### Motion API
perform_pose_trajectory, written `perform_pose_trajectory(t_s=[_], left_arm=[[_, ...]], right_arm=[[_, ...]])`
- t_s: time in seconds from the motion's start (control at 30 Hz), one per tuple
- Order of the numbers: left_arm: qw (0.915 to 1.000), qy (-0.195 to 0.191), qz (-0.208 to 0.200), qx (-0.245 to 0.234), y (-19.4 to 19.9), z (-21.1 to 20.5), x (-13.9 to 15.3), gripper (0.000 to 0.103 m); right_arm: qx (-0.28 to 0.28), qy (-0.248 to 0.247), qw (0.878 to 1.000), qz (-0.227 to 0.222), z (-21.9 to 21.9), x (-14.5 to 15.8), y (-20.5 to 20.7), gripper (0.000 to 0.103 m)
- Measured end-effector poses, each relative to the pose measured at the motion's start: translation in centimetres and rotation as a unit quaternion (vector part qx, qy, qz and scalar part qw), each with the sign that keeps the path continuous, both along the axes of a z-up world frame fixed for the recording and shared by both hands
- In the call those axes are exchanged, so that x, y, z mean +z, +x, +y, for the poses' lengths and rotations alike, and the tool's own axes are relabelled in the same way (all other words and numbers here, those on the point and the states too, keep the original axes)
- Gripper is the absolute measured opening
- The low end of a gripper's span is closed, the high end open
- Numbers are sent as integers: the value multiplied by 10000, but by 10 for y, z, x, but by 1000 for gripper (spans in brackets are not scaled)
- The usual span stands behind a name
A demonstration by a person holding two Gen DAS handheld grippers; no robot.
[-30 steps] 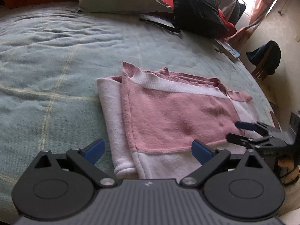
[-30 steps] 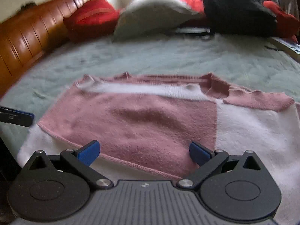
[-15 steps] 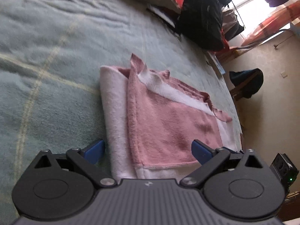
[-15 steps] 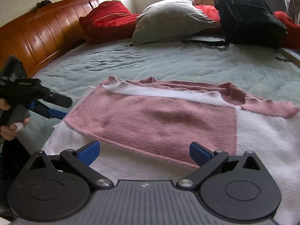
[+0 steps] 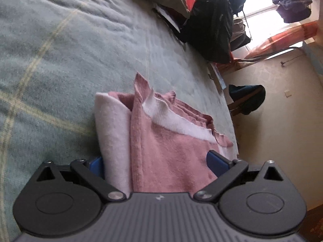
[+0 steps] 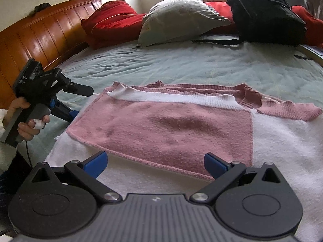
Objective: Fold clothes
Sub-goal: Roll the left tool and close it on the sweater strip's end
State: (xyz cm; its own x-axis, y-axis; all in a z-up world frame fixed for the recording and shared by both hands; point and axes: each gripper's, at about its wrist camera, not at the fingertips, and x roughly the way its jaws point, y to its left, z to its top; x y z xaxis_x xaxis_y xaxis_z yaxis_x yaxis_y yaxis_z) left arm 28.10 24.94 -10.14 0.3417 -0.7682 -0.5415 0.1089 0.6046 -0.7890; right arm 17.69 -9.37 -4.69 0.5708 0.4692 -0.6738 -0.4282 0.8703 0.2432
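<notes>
Since a second ago the left gripper (image 5: 155, 162) has rolled onto its side and dropped to the near left edge of the sweater (image 6: 171, 129), so the bed (image 6: 201, 64) now tilts across the left wrist view. Its jaws are spread wide and straddle the folded edge, one blue pad low against the cover, one over the pink panel; nothing is pinched yet. The right gripper (image 6: 155, 162) has barely moved: it hovers at the sweater's near hem, jaws wide and empty. By my reading, both are lining up to take the near side for the next fold.

The bed is the largest thing: a pale green fleecy cover, lightly rumpled, with thin cream stripes. At 12 o'clock in the right view lie a black backpack (image 6: 264, 10), a grey pillow (image 6: 181, 20) and a red cushion (image 6: 113, 20), with a glossy wooden headboard (image 6: 40, 36) at 10 o'clock. The sweater lies mid-bed, partly folded into a rough rectangle: soft fuzzy knit, pink centre panel, white sides, ribbed collar and cuffs bunched at the far edge.
</notes>
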Motion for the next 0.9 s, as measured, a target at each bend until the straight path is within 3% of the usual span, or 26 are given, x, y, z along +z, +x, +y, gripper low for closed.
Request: perform_pose_trajectory(t_s=[0.2, 0.37, 0.63, 0.8, 0.87, 0.9], left_arm=[[9994, -124, 144, -281, -31, -1, 1, 99], [9975, 10, 138, -694, -33, -16, -2, 98], [9972, -561, 75, -481, -2, -18, -15, 98], [9931, -743, -88, -898, -16, -19, -13, 98], [9936, -724, 55, -865, -10, -17, -20, 92], [9940, -697, 152, -825, -5, -16, -24, 85]], right_arm=[[40, 102, 9999, 63, 1, -3, 1, 103], [89, 117, 9999, 77, 1, -4, 1, 103], [59, 169, 9998, 74, 2, -2, 0, 103], [103, 231, 9996, 86, 2, -2, -1, 103], [92, 256, 9996, 114, 3, -4, 1, 103], [84, 259, 9996, 125, 3, -4, 1, 103]])
